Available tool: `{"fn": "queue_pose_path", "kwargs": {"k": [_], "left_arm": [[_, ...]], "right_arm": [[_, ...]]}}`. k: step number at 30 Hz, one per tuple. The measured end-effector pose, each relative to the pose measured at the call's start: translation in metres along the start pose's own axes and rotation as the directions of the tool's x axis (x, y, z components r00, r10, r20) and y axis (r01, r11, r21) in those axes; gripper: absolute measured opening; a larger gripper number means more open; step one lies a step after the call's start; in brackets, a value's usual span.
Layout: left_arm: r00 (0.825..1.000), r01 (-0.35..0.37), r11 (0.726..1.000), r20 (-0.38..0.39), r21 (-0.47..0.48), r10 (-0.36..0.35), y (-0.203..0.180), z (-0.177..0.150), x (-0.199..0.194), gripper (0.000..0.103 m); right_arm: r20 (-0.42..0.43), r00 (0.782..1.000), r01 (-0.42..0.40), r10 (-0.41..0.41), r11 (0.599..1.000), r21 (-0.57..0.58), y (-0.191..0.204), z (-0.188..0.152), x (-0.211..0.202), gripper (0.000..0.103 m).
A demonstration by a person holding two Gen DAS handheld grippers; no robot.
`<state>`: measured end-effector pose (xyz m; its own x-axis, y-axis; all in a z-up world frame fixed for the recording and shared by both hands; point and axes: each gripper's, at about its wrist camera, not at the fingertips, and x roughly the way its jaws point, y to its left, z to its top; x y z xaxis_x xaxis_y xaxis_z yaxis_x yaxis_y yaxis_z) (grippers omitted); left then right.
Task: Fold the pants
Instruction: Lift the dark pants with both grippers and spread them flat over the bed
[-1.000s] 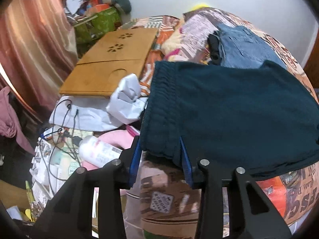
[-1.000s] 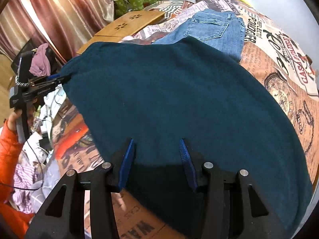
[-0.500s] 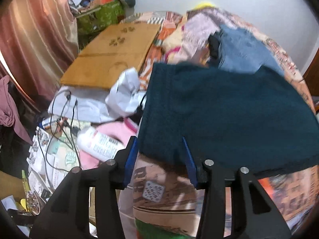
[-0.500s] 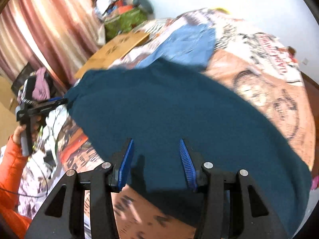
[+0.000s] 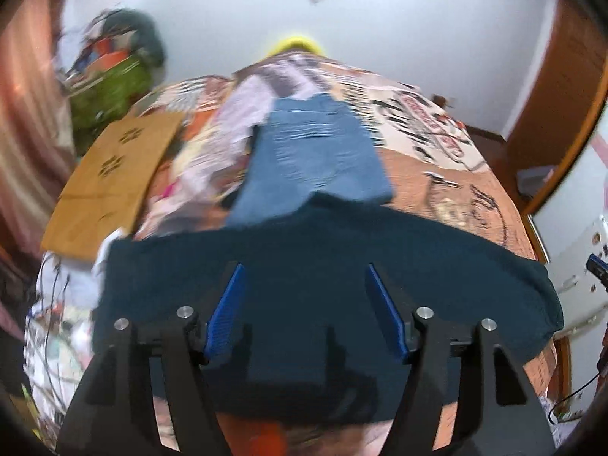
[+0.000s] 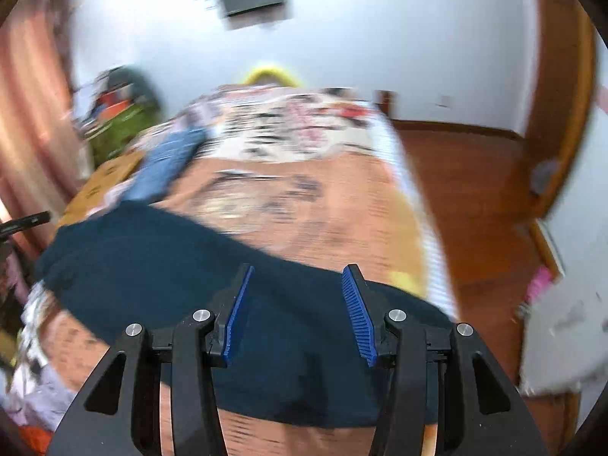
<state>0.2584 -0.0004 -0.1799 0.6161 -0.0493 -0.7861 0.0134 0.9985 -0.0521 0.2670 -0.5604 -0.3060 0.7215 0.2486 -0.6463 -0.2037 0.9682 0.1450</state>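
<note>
Fold laid down, both grippers clear of the pants.
Left view: left gripper (image 5: 304,304) was spreading, empty, above the pants (image 5: 304,266) flat on the bed (image 5: 456,190). Right view: right gripper (image 6: 294,304) was spread, empty; the next fold needs a fresh edge grip.

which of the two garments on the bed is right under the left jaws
The dark teal pants, spread across the near edge; the blue jeans lie farther up the bed.
</note>
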Motion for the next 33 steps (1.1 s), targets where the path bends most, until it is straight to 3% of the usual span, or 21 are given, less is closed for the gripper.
{"fn": "queue_pose_path", "kwargs": {"k": [3, 7, 13, 18, 21, 27, 33], "left_arm": [[0.999, 0.028, 0.999, -0.028, 0.046, -0.027, -0.041, 0.009, 0.024, 0.066], [0.993, 0.083, 0.994, -0.093, 0.071, -0.076, -0.082, 0.013, 0.057, 0.067], [0.982, 0.076, 0.987, -0.181, 0.141, -0.050, -0.117, 0.002, 0.096, 0.067], [0.969, 0.048, 0.987, -0.245, 0.153, -0.009, -0.120, -0.014, 0.121, 0.069], [0.974, 0.024, 0.991, -0.225, 0.135, 0.007, -0.118, -0.016, 0.123, 0.079], [0.977, 0.004, 0.990, -0.213, 0.139, 0.026, -0.121, -0.016, 0.127, 0.083], [0.977, -0.003, 0.990, -0.213, 0.141, 0.034, -0.121, -0.015, 0.129, 0.084]], "right_arm": [[-0.005, 0.997, 0.076, -0.075, 0.994, 0.083, -0.049, -0.009, -0.004, 0.044], [-0.077, 0.985, 0.167, -0.155, 0.966, 0.198, -0.109, -0.030, 0.009, 0.044], [-0.188, 0.973, 0.195, -0.135, 0.914, 0.355, -0.167, -0.063, 0.061, 0.044], [-0.243, 0.967, 0.167, -0.070, 0.897, 0.408, -0.178, -0.076, 0.104, 0.044], [-0.280, 0.959, 0.160, -0.045, 0.901, 0.403, -0.181, -0.080, 0.123, 0.044], [-0.257, 0.966, 0.098, 0.017, 0.898, 0.428, -0.187, -0.090, 0.134, 0.044], [-0.209, 0.978, 0.082, 0.005, 0.910, 0.406, -0.180, -0.095, 0.130, 0.028]]}}
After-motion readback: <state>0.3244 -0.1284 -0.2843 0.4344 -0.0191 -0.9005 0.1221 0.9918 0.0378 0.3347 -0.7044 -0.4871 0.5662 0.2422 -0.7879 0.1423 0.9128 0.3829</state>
